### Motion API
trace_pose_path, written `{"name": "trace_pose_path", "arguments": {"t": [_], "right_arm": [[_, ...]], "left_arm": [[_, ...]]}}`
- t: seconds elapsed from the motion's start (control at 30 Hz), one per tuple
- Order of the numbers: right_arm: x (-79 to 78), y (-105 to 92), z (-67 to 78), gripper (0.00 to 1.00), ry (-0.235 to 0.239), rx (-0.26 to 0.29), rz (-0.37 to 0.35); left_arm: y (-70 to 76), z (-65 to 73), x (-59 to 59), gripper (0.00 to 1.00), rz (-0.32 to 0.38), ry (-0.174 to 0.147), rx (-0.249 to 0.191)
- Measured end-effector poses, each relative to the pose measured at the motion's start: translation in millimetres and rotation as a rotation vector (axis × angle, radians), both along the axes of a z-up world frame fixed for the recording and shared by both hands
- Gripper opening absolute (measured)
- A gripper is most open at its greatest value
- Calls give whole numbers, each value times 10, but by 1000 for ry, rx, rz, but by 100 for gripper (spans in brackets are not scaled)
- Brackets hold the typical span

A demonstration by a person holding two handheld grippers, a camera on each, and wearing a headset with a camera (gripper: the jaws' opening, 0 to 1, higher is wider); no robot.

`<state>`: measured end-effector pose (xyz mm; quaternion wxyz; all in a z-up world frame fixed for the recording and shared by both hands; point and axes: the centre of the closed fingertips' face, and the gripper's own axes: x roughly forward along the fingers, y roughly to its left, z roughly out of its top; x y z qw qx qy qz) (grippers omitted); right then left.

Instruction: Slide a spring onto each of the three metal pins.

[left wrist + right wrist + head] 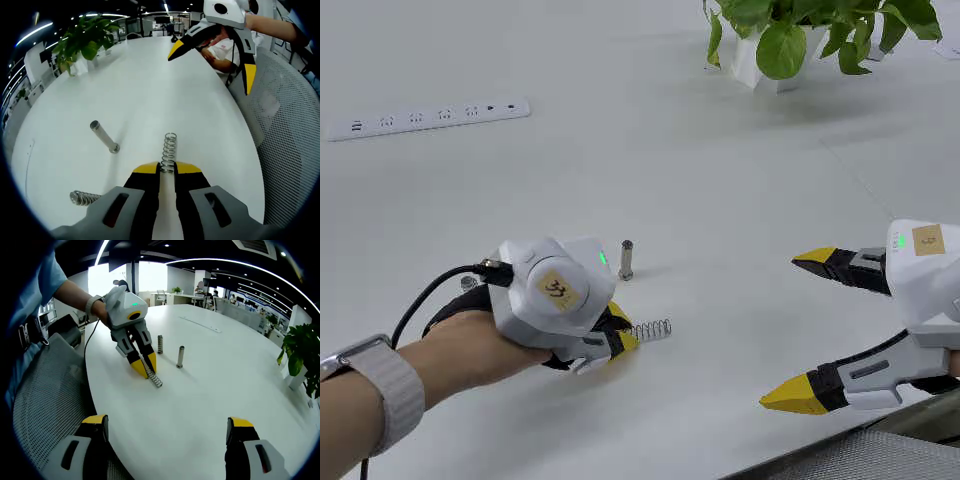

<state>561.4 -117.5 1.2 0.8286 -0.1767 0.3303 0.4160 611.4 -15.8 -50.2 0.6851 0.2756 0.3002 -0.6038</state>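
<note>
My left gripper (620,340) rests low on the white table (720,180), shut on one end of a small steel spring (652,329) that sticks out along the tabletop. In the left gripper view the spring (170,147) runs forward from the yellow tips (167,167). A bare metal pin (626,260) stands just beyond the spring. A second pin (82,197) wears a spring and stands to the left; it is mostly hidden behind the hand in the head view. My right gripper (800,328) hovers open at the right, nothing between its jaws.
A white power strip (428,118) lies at the far left. A potted plant (790,30) stands at the far right. The table's near edge and a mesh chair (880,455) lie below the right gripper. A cable (430,300) trails from the left gripper.
</note>
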Motion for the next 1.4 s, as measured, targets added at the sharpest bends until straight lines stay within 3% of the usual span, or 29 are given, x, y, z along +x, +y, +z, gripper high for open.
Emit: {"name": "trace_pose_path", "arguments": {"t": [0.23,0.37,0.53,0.77,1.13,1.4], "right_arm": [[-17,24,-14,98,3,1,3],[-21,37,-18,97,3,-1,6],[-15,32,-12,97,0,5,6],[0,61,-5,97,-2,20,10],[30,192,3,96,0,34,38],[92,321,120,95,-16,49,82]], "left_arm": [[-7,-13,10,7,-18,21,106],[-4,-14,7,7,-12,33,142],[13,-15,-14,7,-16,12,164],[54,-3,-30,6,41,24,91],[148,51,-194,6,137,57,-30],[253,317,-289,6,204,44,-147]]}}
